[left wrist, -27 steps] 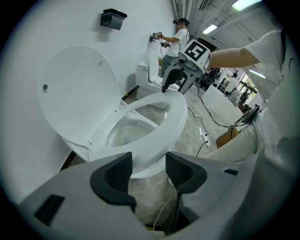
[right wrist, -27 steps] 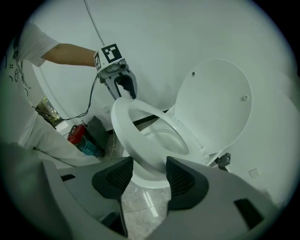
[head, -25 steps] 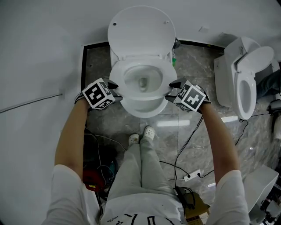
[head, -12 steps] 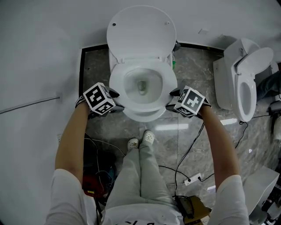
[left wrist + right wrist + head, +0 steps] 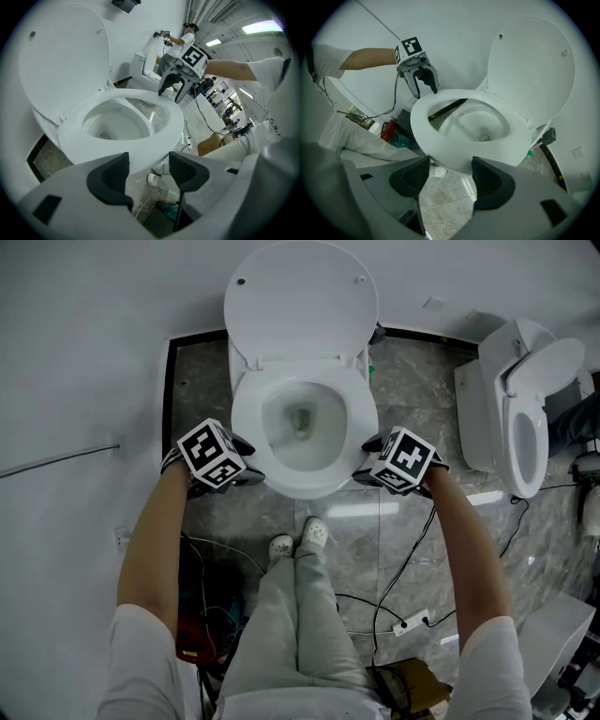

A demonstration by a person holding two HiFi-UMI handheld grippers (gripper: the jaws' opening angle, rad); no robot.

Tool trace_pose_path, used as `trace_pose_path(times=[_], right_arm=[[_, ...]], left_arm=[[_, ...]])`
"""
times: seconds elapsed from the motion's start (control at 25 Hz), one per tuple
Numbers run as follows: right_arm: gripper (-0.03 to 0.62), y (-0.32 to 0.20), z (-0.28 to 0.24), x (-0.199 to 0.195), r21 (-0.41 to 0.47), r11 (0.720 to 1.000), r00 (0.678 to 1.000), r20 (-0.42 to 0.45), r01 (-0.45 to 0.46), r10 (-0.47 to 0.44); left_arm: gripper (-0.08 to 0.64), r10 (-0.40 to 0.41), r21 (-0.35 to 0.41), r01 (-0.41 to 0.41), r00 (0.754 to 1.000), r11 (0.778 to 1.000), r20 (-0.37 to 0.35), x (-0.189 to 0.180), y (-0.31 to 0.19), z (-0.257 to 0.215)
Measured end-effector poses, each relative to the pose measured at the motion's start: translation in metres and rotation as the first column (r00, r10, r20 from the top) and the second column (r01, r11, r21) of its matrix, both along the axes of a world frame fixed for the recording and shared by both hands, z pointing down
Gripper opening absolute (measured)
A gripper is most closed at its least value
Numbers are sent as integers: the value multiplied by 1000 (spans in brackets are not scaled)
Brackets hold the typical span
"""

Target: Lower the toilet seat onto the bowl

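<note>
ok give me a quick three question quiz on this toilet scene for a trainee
1. True or false: the toilet seat lies on the bowl while the lid stands up.
2. The left gripper and right gripper are: A) both shut on the seat, B) both open, C) one open, one shut.
3. What stands at the right edge of the head view?

Key:
1. True.
2. B. Both have just been opening, and nothing is between their jaws.
3. A second toilet.
</note>
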State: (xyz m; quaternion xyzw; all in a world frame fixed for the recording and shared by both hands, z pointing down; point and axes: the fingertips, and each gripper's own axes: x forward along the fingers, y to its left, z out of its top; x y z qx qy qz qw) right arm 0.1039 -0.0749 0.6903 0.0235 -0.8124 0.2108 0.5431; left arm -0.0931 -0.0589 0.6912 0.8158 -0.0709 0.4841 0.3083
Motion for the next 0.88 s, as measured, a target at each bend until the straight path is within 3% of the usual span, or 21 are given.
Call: trace_pose_path(times=[0.28,0.6,0.8,0.88], right_arm=[[287,7,14,2,-62,997,999,5,-39,39],[277,-3,34,8,-72,971,972,33,-229,231],[144,-17,46,11,2,933,932,46,-360,360],[120,-21,53,13,14,914,914,45,-405,404]], left_arm=[[243,-60,-34,59,998,998,-34,1,3,15],[198,-101,-9,101,994,995,-32,2,3,34],[163,-164,-8,164,986,986,-16,-3,5,49],[145,-186,-2,186,982,983,-16,-3,4,54]])
